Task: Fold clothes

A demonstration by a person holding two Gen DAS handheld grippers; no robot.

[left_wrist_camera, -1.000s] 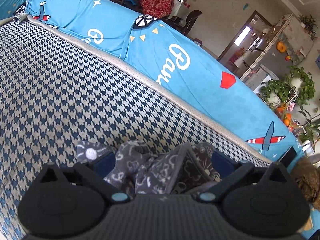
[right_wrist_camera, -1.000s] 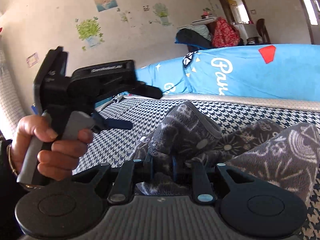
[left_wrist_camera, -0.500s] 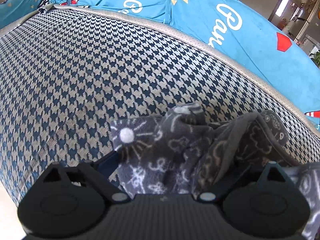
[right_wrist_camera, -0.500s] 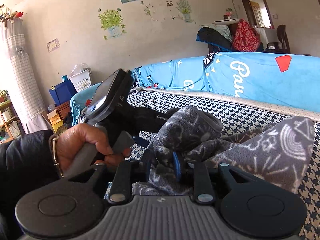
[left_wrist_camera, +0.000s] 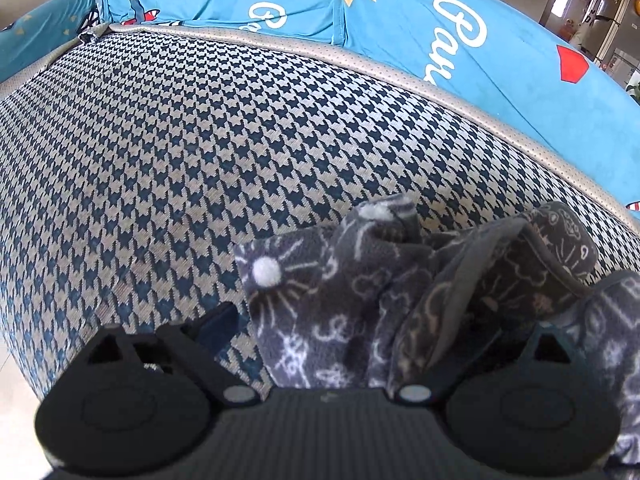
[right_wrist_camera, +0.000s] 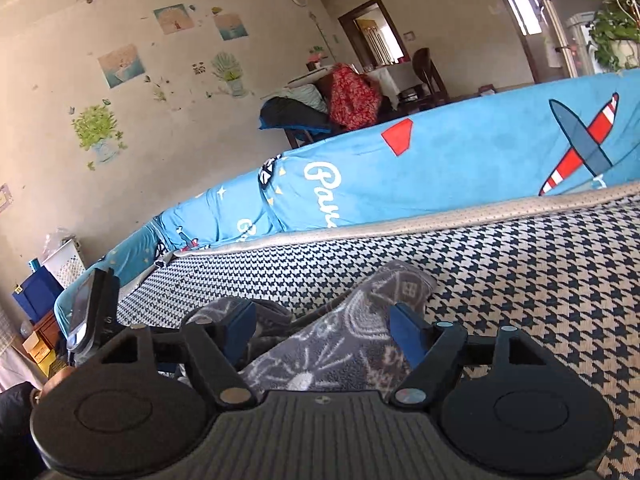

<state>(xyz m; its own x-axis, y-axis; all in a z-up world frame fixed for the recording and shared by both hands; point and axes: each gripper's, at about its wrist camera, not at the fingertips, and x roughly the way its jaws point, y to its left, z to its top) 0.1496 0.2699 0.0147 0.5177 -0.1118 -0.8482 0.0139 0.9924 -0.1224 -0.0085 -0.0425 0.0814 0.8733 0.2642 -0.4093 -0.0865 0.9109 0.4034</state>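
Right wrist view: the right gripper [right_wrist_camera: 322, 330] has its blue pads [right_wrist_camera: 404, 334] apart and its jaws are opening, with the grey patterned garment [right_wrist_camera: 340, 340] bunched between them and neither pad pressing on it. The garment lies on the houndstooth cushion [right_wrist_camera: 520, 272], near the cushion's front edge. Behind the cushion runs its pale piping, and behind that a blue cover [right_wrist_camera: 440, 168] printed with a plane and white script. The left gripper [right_wrist_camera: 90, 312] shows at the cushion's left end. From the left wrist, the left gripper [left_wrist_camera: 360, 320] stands wide apart over the garment [left_wrist_camera: 340, 292]; only one finger [left_wrist_camera: 218, 322] shows, clear of the cloth, above the cushion [left_wrist_camera: 200, 140].
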